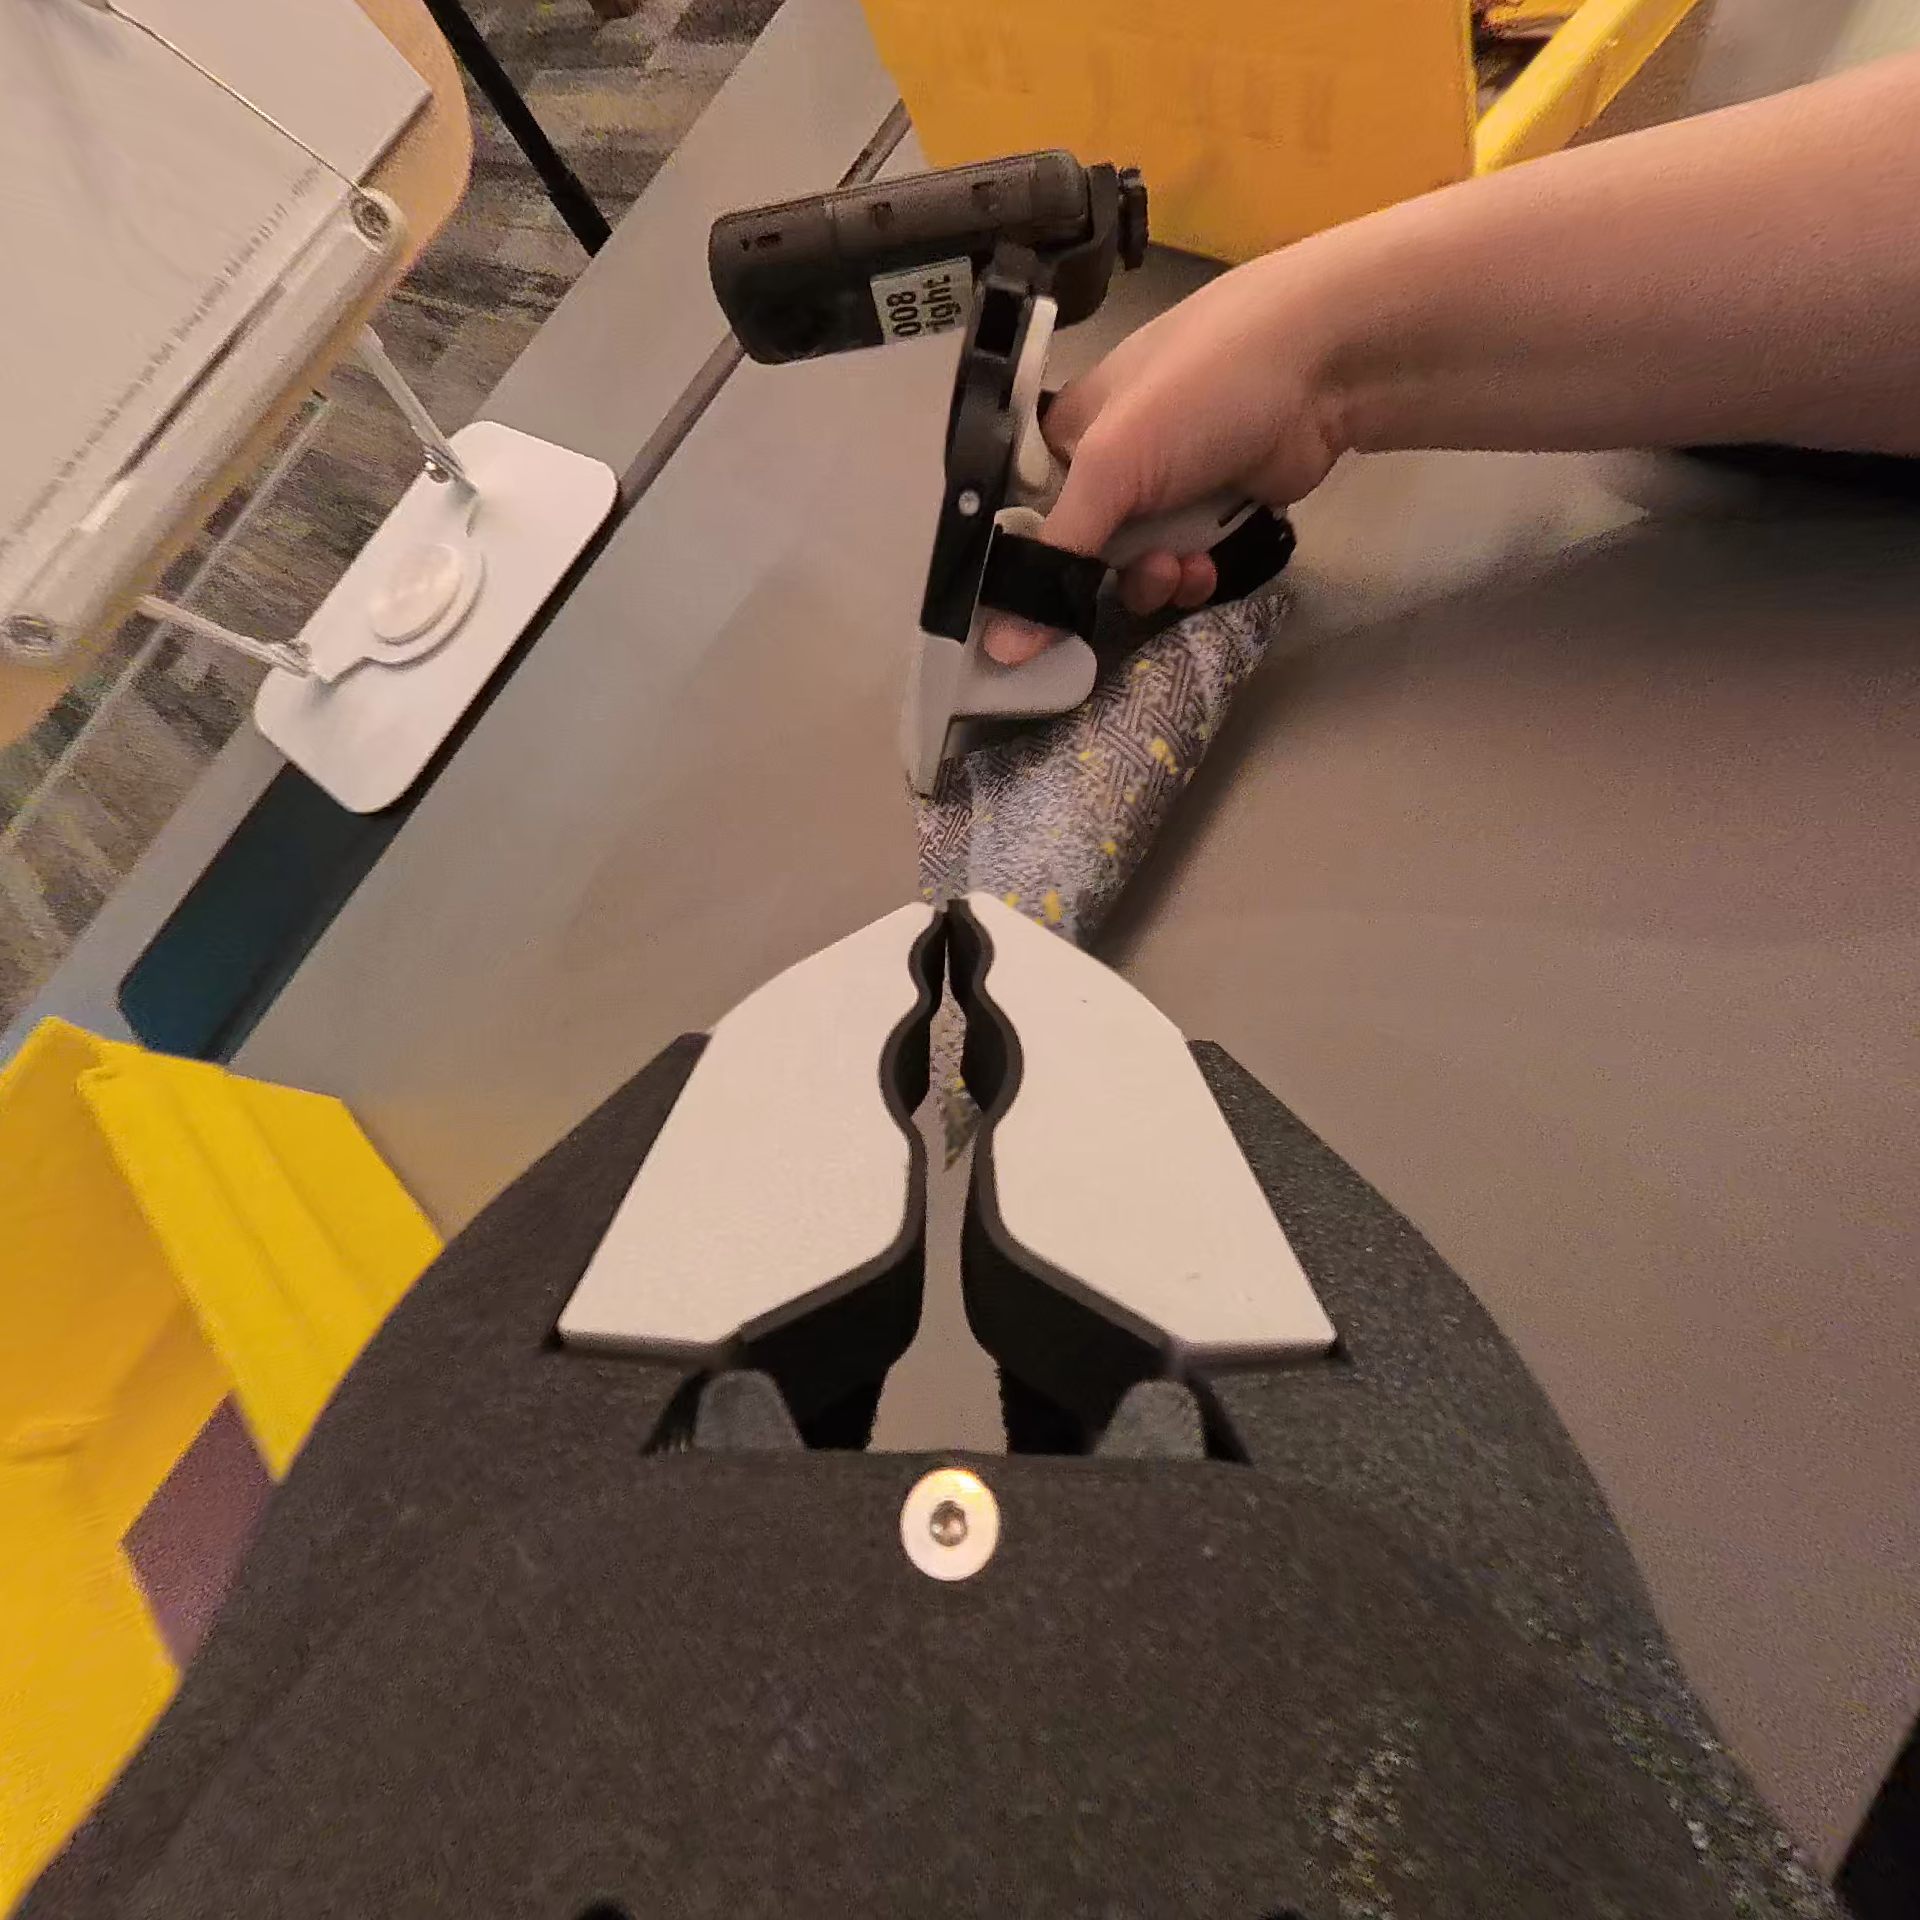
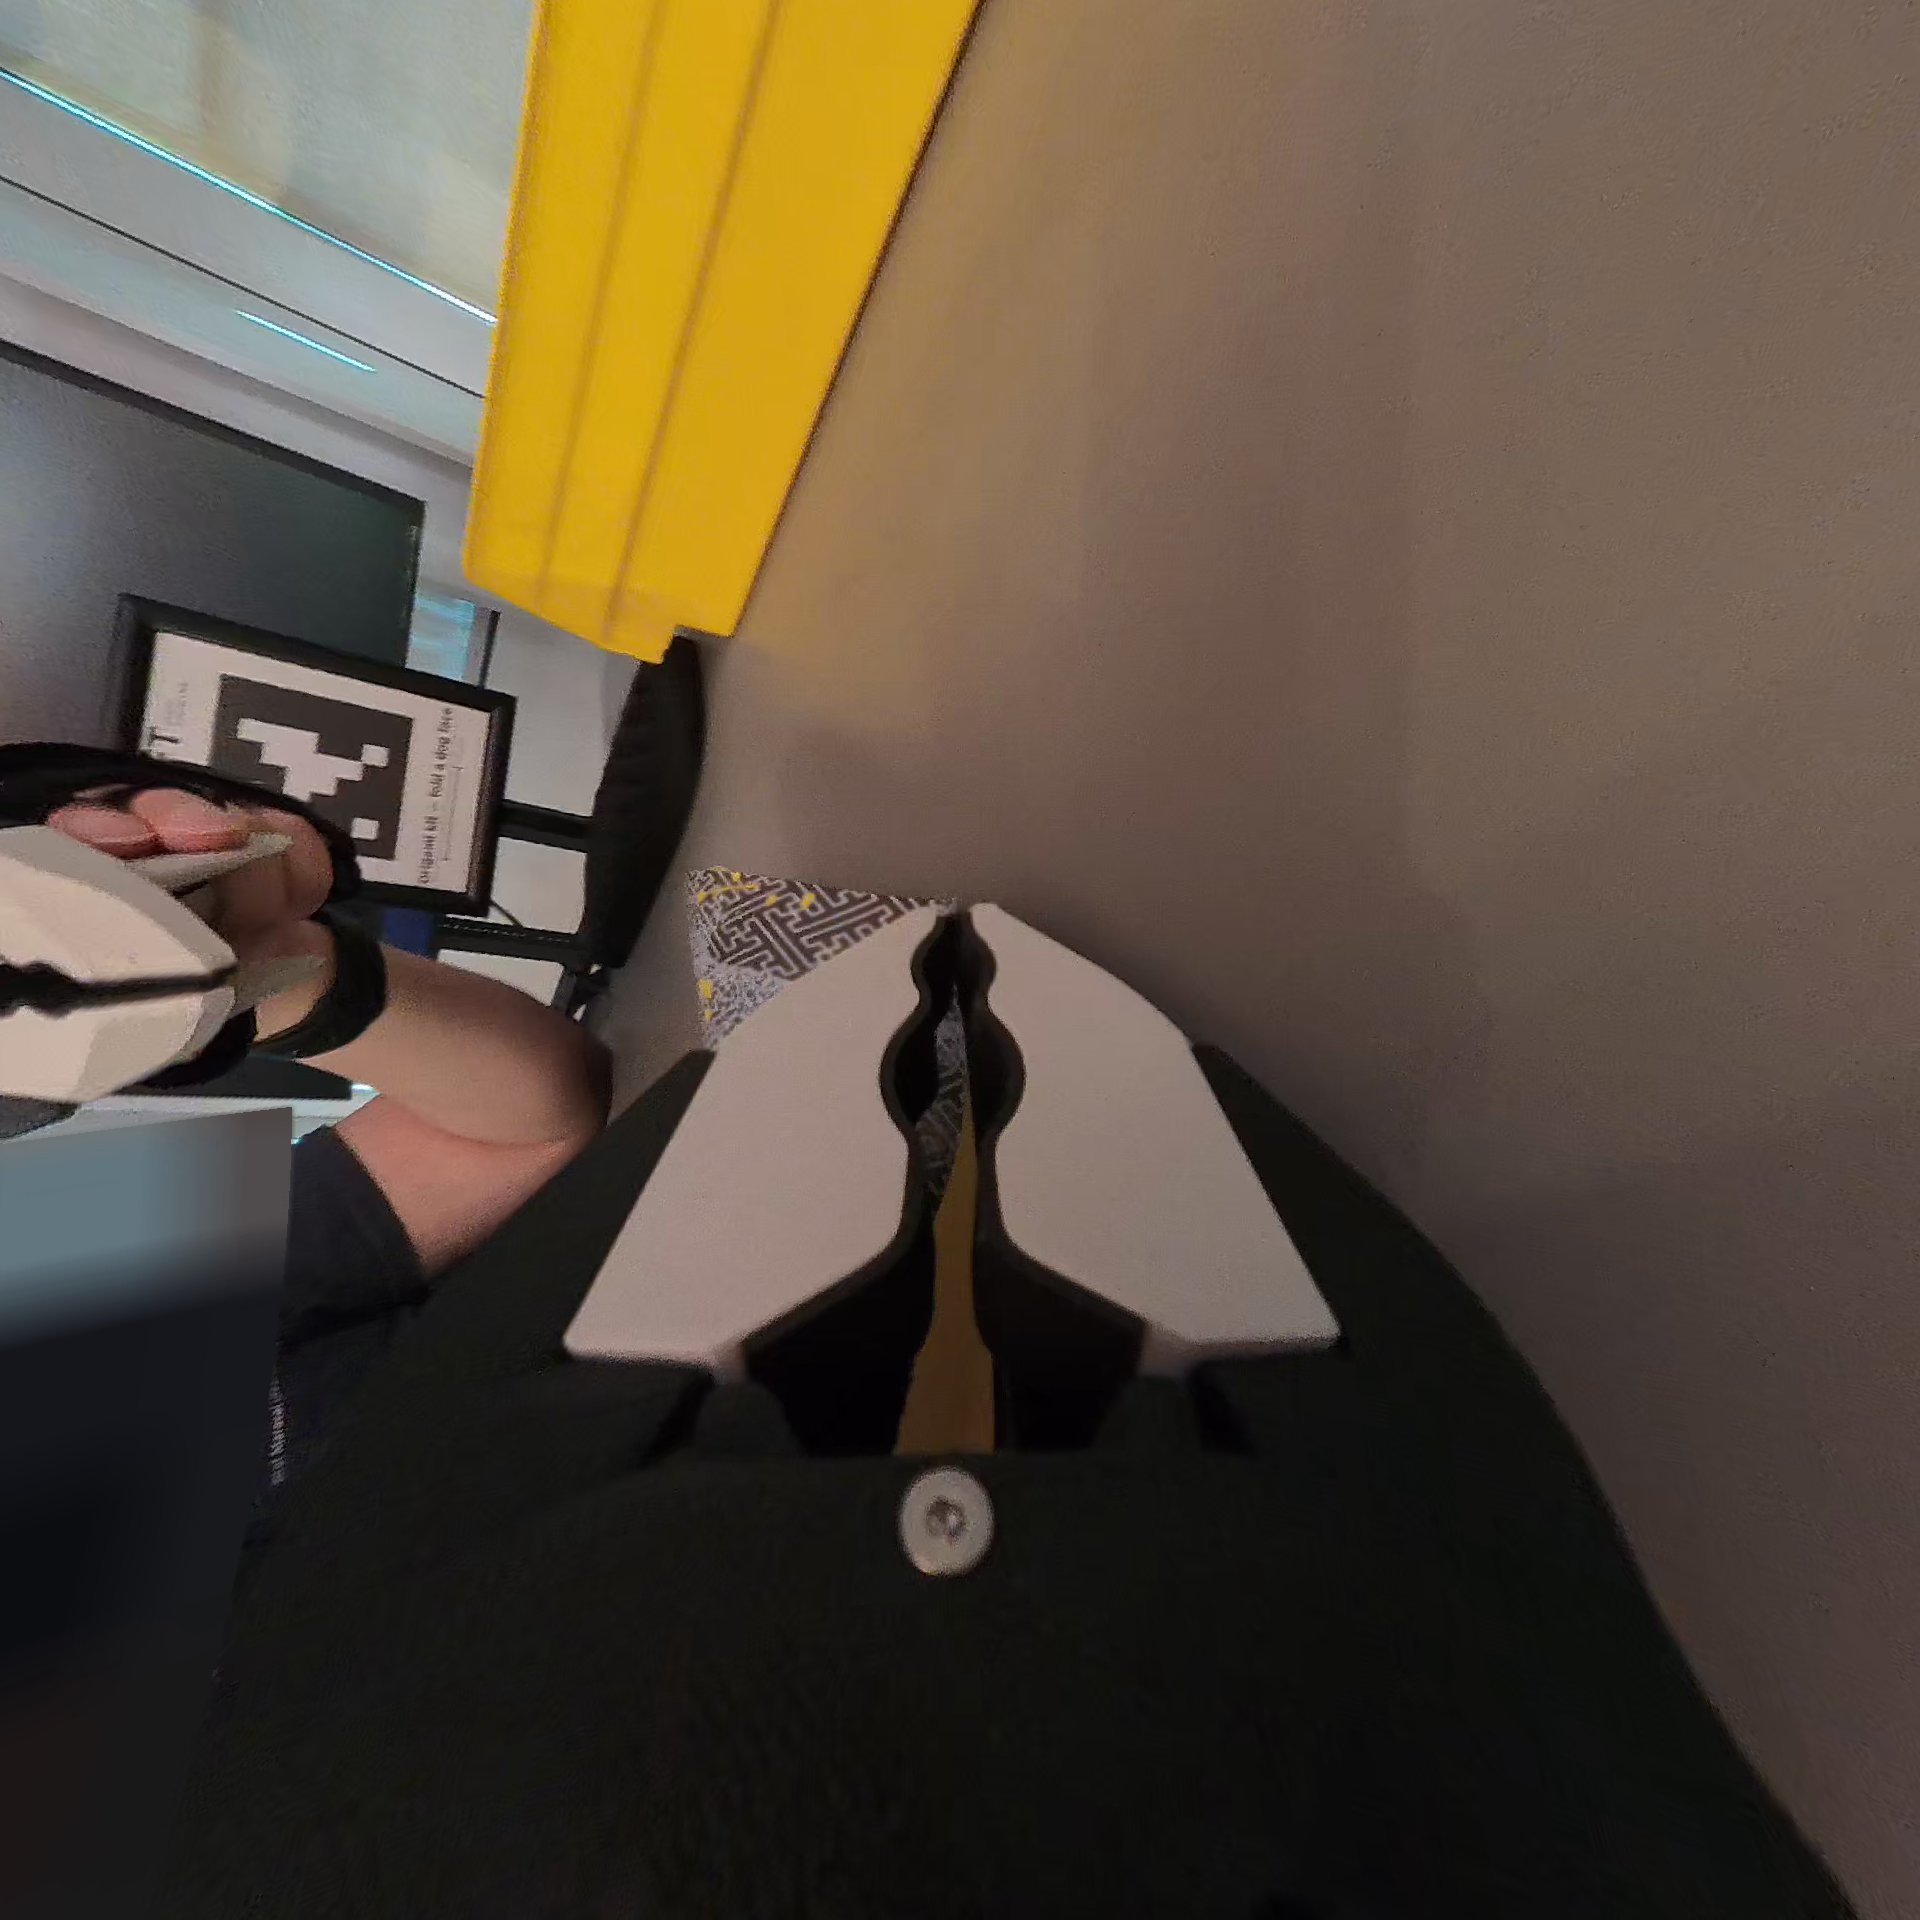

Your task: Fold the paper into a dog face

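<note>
The paper (image 1: 1091, 790) is grey with a black maze pattern and yellow flecks. It hangs curled between my two grippers, just over the grey table (image 1: 1558, 987). My left gripper (image 1: 948, 914) is shut on its near end, and a strip of paper shows between the pads. My right gripper (image 1: 928, 774), held by a hand (image 1: 1174, 457), pinches the far end from above. In the right wrist view my right gripper (image 2: 958, 916) is shut on the paper (image 2: 779, 920), whose corner sticks out to the left of the tips. The left gripper (image 2: 213, 982) shows at the far left there.
A yellow bin (image 1: 156, 1299) stands at the near left and another (image 1: 1174, 104) at the back; one also shows in the right wrist view (image 2: 707, 312). A white stand base (image 1: 436, 613) with a clear sign holder sits at the table's left edge. A framed marker card (image 2: 322, 790) stands behind. Some 15 centimeters of space lies between my two pairs of fingers.
</note>
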Tool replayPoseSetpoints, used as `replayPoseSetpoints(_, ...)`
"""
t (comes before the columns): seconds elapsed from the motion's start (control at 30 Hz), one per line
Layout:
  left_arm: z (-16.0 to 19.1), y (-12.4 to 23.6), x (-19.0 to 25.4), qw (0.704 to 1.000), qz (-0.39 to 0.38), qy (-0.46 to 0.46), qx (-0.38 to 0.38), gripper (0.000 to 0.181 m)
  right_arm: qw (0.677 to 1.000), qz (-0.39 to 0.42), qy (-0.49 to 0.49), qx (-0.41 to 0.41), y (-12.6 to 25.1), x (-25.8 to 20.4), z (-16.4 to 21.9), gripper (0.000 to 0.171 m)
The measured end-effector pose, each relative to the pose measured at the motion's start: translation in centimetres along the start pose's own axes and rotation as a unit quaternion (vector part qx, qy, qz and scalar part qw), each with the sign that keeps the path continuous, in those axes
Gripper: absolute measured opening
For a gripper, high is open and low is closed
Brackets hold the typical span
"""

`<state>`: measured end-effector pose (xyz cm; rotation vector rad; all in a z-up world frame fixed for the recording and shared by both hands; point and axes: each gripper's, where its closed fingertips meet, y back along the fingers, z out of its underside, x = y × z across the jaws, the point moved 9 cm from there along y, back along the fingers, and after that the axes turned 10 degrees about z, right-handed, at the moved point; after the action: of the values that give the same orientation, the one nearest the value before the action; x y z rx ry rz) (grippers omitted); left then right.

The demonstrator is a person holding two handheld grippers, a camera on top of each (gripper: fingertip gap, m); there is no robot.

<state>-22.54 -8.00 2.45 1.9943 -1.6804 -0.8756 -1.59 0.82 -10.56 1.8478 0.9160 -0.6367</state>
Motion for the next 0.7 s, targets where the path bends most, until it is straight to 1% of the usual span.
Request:
replayPoseSetpoints(0.07,0.1,-1.5,0.0,1.0,0.013,0.013,0.013,0.0,1.0,-0.013,-0.012,0.009,0.0,0.2,-0.1,0.0)
replayPoseSetpoints(0.23,0.3,-6.1,0.9,0.998,0.046,0.05,0.018,0.0,1.0,0.015,0.007,0.016,0.1,0.3,-0.4,0.0)
replayPoseSetpoints(0.33,0.8,-8.4,0.9,0.999,0.013,0.041,-0.006,0.0,0.999,0.025,0.017,0.015,0.0,0.2,-0.5,0.0)
replayPoseSetpoints(0.4,0.9,-9.5,0.8,0.999,0.004,0.039,-0.008,0.0,0.999,0.037,0.027,0.015,0.0,0.1,-0.5,0.0)
replayPoseSetpoints(0.47,0.8,-10.3,0.6,0.999,-0.008,0.036,-0.007,0.0,0.998,0.047,0.038,0.012,-0.1,0.0,-0.5,0.0)
replayPoseSetpoints(0.63,1.4,-12.1,0.1,0.997,-0.029,0.012,-0.067,0.0,0.997,0.056,0.048,0.007,-0.2,-0.2,-0.6,0.0)
replayPoseSetpoints(0.7,1.7,-12.4,0.2,0.997,-0.026,0.018,-0.077,0.0,0.997,0.057,0.051,0.006,-0.2,-0.2,-0.6,0.0)
